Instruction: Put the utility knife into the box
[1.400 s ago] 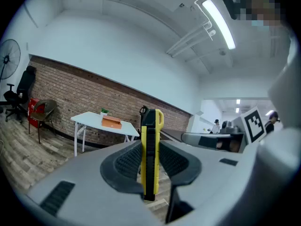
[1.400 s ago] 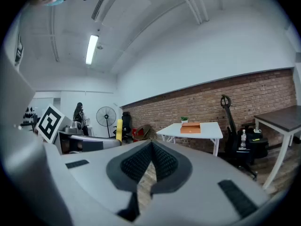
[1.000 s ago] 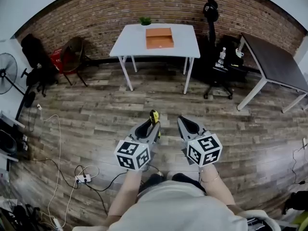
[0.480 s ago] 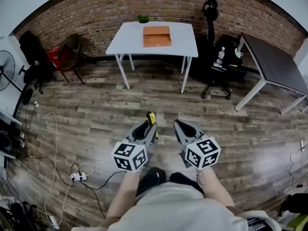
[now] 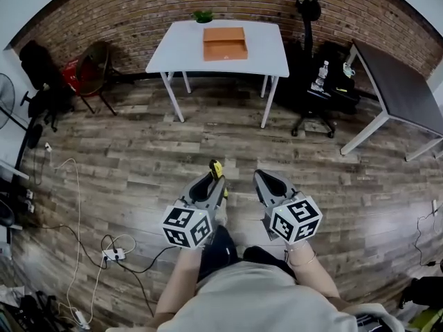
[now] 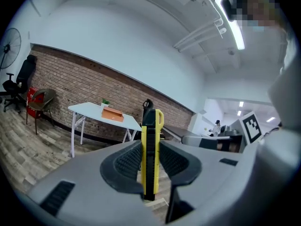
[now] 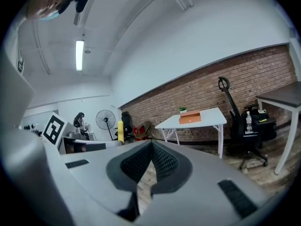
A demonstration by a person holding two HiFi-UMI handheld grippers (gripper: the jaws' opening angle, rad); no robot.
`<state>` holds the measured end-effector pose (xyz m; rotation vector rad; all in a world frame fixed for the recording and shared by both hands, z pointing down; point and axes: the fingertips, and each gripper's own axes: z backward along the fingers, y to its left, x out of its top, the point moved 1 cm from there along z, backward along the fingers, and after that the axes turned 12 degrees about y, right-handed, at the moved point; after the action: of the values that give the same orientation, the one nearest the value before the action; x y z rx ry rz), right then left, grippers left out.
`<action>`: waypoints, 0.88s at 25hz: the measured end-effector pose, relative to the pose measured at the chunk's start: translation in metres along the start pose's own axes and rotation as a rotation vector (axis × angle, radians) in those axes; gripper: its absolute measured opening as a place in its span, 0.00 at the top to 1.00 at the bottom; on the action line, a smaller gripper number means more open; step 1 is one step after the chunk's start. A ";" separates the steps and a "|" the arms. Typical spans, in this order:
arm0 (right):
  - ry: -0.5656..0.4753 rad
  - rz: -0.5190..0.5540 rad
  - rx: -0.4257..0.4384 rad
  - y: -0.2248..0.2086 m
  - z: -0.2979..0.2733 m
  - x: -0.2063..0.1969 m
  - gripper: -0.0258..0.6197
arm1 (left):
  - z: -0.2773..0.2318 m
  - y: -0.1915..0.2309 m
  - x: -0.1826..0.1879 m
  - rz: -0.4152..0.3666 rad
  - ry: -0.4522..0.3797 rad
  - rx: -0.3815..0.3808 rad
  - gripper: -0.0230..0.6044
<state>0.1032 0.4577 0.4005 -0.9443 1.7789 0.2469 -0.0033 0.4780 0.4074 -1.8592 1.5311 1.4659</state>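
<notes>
A yellow and black utility knife [image 6: 151, 159] stands upright between the pads of my left gripper [image 6: 150, 147], which is shut on it. In the head view the knife's tip [image 5: 217, 167] sticks out past the left gripper [image 5: 212, 183], held low over the wooden floor. Beside it, my right gripper [image 5: 266, 183] holds nothing, and its jaws [image 7: 151, 147] meet at the tips. The open orange box [image 5: 224, 43] lies on the white table [image 5: 270, 54] far ahead by the brick wall. Both gripper views also show the box [image 6: 113, 115] [image 7: 190, 118] in the distance.
A small plant [image 5: 203, 16] stands behind the box. A black office chair [image 5: 313, 95] and a dark table [image 5: 401, 88] are to the right of the white table. A chair [image 5: 93, 75] stands at the left. A power strip and cables [image 5: 114, 256] lie on the floor at lower left.
The white table and box have shifted slightly in the head view as the person moves. Both grippers keep their pose, and the knife stays in the left one.
</notes>
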 end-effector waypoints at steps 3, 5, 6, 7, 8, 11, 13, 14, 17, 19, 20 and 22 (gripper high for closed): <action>0.004 -0.004 0.001 -0.015 -0.041 0.015 0.96 | -0.026 0.038 0.013 0.018 0.020 0.005 0.79; 0.003 0.002 0.006 -0.025 -0.070 0.033 0.96 | -0.044 0.063 0.033 0.021 0.017 -0.004 0.79; 0.001 0.010 0.008 -0.030 -0.085 0.045 0.96 | -0.053 0.075 0.046 0.015 0.011 -0.012 0.79; -0.002 0.017 0.008 -0.035 -0.099 0.057 0.96 | -0.061 0.088 0.059 0.009 0.006 -0.019 0.79; -0.006 0.022 0.007 -0.040 -0.114 0.070 0.96 | -0.067 0.100 0.072 0.003 0.003 -0.024 0.79; -0.023 0.034 -0.007 -0.052 -0.153 0.108 0.96 | -0.087 0.136 0.107 -0.019 0.015 -0.040 0.79; -0.029 0.038 -0.017 -0.060 -0.178 0.128 0.96 | -0.100 0.159 0.129 -0.031 0.021 -0.047 0.79; -0.030 0.042 -0.021 -0.063 -0.190 0.137 0.96 | -0.107 0.169 0.139 -0.035 0.021 -0.052 0.79; -0.026 0.053 -0.043 -0.075 -0.219 0.154 0.96 | -0.125 0.194 0.163 -0.043 0.019 -0.077 0.79; -0.022 0.044 -0.060 -0.084 -0.234 0.160 0.96 | -0.136 0.208 0.174 -0.051 0.022 -0.087 0.79; -0.020 0.038 -0.065 -0.089 -0.240 0.163 0.96 | -0.142 0.213 0.178 -0.053 0.024 -0.090 0.79; -0.013 0.028 -0.073 -0.098 -0.251 0.168 0.96 | -0.154 0.221 0.183 -0.052 0.031 -0.097 0.79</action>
<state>-0.0275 0.1685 0.3863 -0.9678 1.7824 0.3368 -0.1361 0.1807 0.3938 -1.9704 1.4376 1.5189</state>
